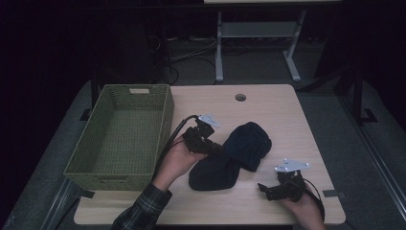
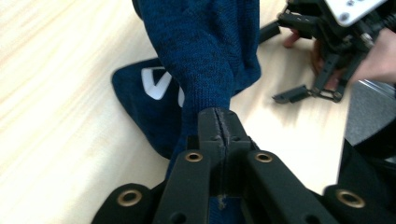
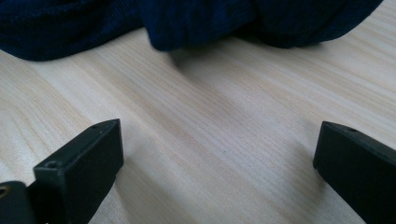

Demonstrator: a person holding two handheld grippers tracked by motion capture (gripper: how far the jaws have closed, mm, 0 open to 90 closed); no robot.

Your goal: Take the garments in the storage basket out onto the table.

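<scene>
Here the left tongs (image 2: 219,122) pinch the navy sweater (image 1: 232,155) for lifting toward the basket (image 1: 122,136), while the right tongs (image 3: 219,163) wait spread over the tabletop (image 1: 287,124).

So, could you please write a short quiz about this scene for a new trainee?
1. True or false: the left tool is shut on the blue knitted garment.
2. How do the jaws of the right tool stand?
A. wide open
B. shut on the garment
C. shut on the basket
3. What stands on the table to the left of the garment?

Key: 1 true. 2 A. 3 a green woven basket.
</scene>
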